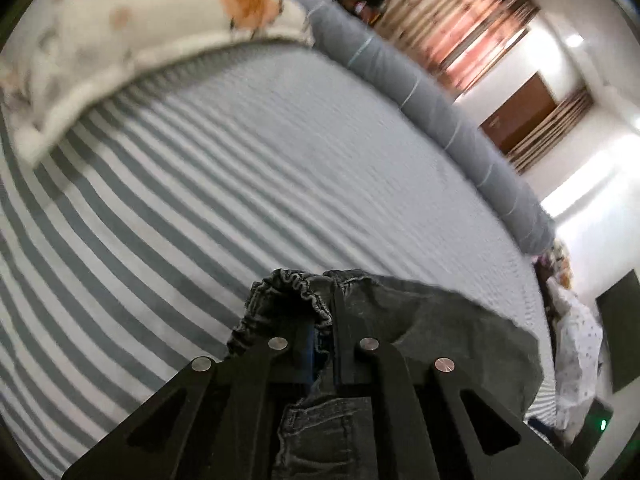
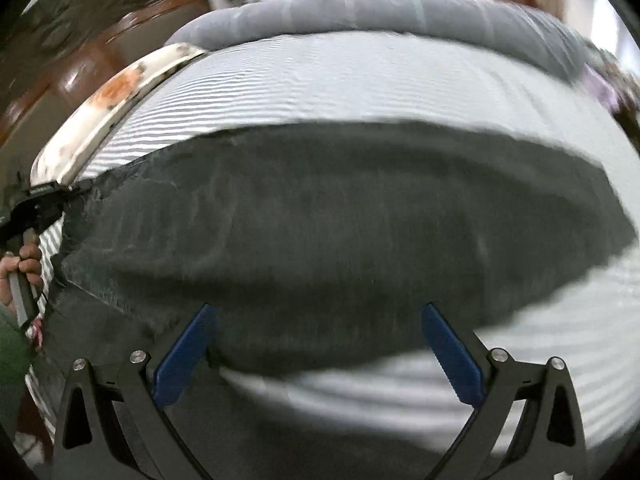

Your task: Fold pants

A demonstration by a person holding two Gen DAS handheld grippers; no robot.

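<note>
Dark grey jeans [image 2: 340, 220] lie spread across the striped bed. In the left wrist view my left gripper [image 1: 322, 312] is shut on the elastic waistband [image 1: 292, 284], and denim [image 1: 440, 320] bunches between and over its fingers. The right wrist view shows that same left gripper [image 2: 74, 193] at the far left edge, pinching the pants' end, with a person's hand [image 2: 24, 260] on its handle. My right gripper [image 2: 318, 308] hovers over the near edge of the pants, open. Its blue pads [image 2: 180, 356] stand wide apart with nothing gripped.
The bed has a grey-and-white striped sheet [image 1: 200, 184]. A white pillow with orange patches [image 1: 120, 40] lies at one end beside a wooden headboard [image 2: 80, 64]. A long grey bolster [image 1: 440, 100] runs along the far side. Patterned cloth [image 1: 580, 340] sits off the bed's corner.
</note>
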